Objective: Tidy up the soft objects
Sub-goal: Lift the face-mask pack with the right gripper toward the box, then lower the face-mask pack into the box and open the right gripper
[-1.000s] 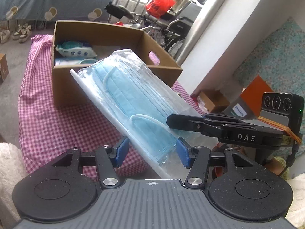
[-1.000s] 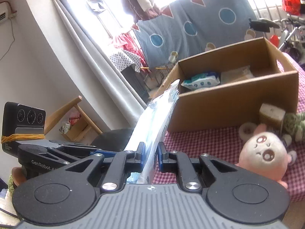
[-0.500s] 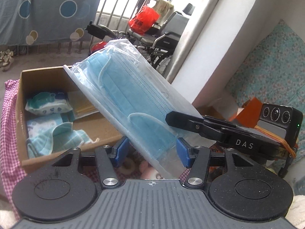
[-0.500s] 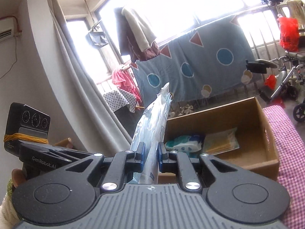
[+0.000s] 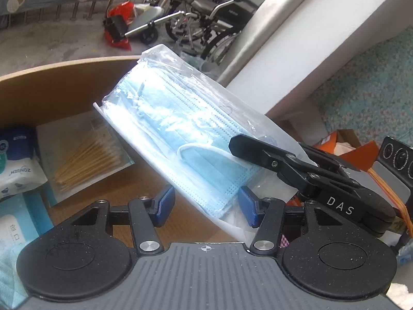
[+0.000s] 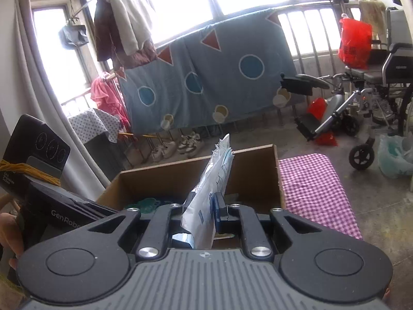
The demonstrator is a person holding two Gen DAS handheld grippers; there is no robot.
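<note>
A clear plastic pack of blue face masks (image 5: pixel 180 134) hangs over the open cardboard box (image 5: pixel 51 77). My right gripper (image 6: pixel 200 213) is shut on the pack's edge (image 6: pixel 206 201); it shows from the side in the left wrist view (image 5: pixel 247 149). My left gripper (image 5: pixel 206 204) is open, its blue pads on either side of the pack's lower corner, not pressing it. The box (image 6: pixel 253 178) lies below both grippers.
Inside the box lie a bag of cotton swabs (image 5: pixel 87 155), wet-wipe packs (image 5: pixel 18 170) and a blue cloth (image 5: pixel 7 271). A pink checked cloth (image 6: pixel 315 188) covers the table right of the box. A wheelchair (image 6: pixel 374 87) stands beyond.
Both grippers moved forward over the box with the mask pack; the box interior now lies directly below. The right gripper stays shut on the pack, the left stays open.
</note>
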